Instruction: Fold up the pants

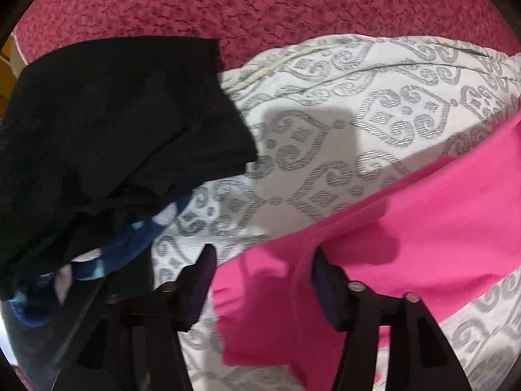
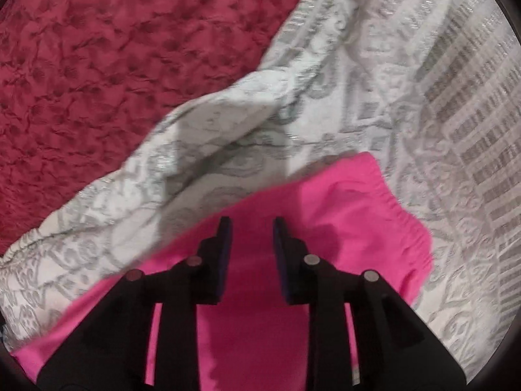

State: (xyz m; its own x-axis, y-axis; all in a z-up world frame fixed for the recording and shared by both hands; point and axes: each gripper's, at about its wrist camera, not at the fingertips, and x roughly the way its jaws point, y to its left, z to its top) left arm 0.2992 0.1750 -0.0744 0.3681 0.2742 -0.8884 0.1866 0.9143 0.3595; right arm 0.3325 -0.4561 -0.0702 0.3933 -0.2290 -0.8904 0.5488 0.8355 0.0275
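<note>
Bright pink pants (image 1: 407, 221) lie on a white bedspread with grey scrollwork. In the left wrist view my left gripper (image 1: 263, 254) hangs over one end of the pants. Its jaws stand wide apart, pink cloth lies below the gap, and the pads do not press on it. In the right wrist view the pants (image 2: 358, 221) show a gathered elastic waistband (image 2: 403, 218) at the right. My right gripper (image 2: 251, 223) hovers over the cloth just left of that band. A narrow gap shows between its pads and nothing is pinched.
A pile of black garments (image 1: 114, 130) lies at the left, over a blue patterned cloth (image 1: 130, 238). The white and grey bedspread (image 1: 325, 114) (image 2: 390, 81) is rumpled into folds. Beyond it lies a crimson textured blanket (image 1: 260, 6) (image 2: 97, 65).
</note>
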